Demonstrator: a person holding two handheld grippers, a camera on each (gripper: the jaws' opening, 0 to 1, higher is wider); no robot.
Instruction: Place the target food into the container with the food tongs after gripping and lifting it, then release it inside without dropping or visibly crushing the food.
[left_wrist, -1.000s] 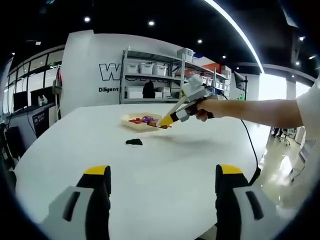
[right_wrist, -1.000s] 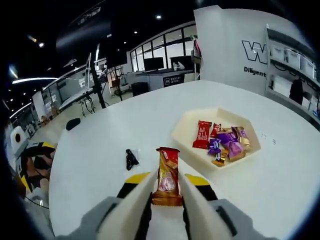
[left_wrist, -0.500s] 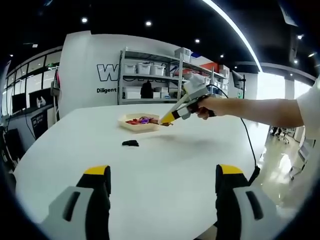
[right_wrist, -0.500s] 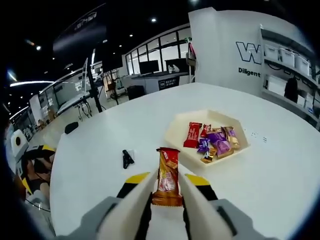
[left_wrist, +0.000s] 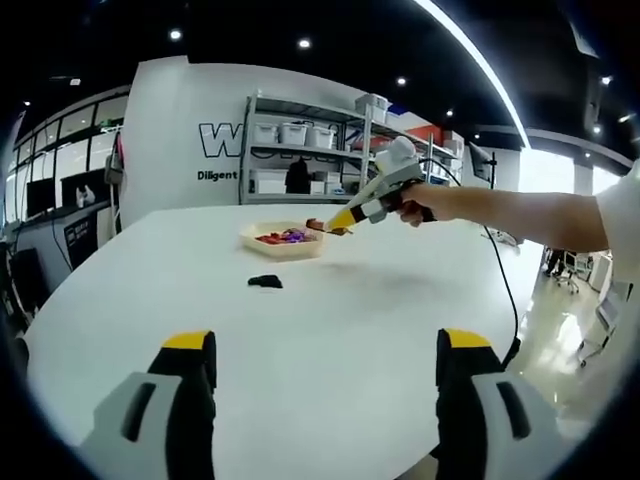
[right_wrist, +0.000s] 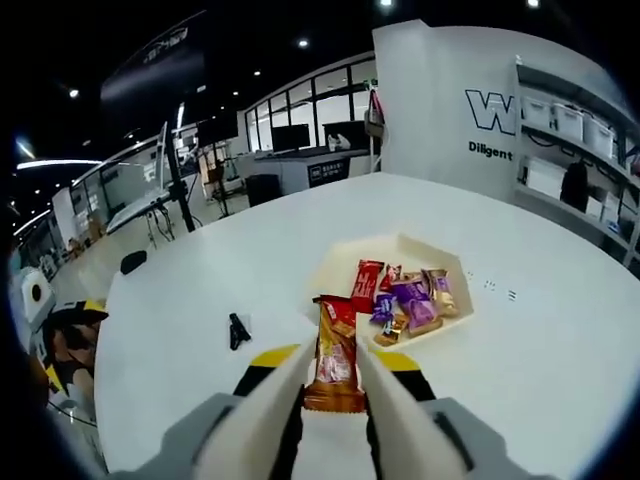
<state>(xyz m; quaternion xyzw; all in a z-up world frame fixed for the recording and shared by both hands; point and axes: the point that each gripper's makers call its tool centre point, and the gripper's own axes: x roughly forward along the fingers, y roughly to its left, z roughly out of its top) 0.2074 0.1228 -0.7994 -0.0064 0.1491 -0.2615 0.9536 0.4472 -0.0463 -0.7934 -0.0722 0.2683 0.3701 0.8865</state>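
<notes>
A shallow cream tray (right_wrist: 338, 274) on the white table holds several wrapped snacks (right_wrist: 405, 295). My right gripper (right_wrist: 335, 362) is shut on cream food tongs (right_wrist: 268, 402), and their blades pinch an orange-brown snack packet (right_wrist: 336, 345) held upright in the air, short of the tray's near edge. In the left gripper view the right gripper (left_wrist: 338, 220), held by a person's outstretched arm (left_wrist: 500, 215), carries that packet (left_wrist: 318, 226) just above the tray's (left_wrist: 283, 243) right rim. My left gripper (left_wrist: 328, 345) hangs open over the near table with nothing between its jaws.
A small black object (right_wrist: 238, 330) lies on the table left of the tray, and the left gripper view has it (left_wrist: 265, 281) in front of the tray. A cable (left_wrist: 505, 300) trails off the right table edge. Shelving with bins (left_wrist: 300, 160) stands behind.
The right gripper has carried the packet up and toward the tray, which now sits straight ahead of the tongs. The left gripper has stayed open and still.
</notes>
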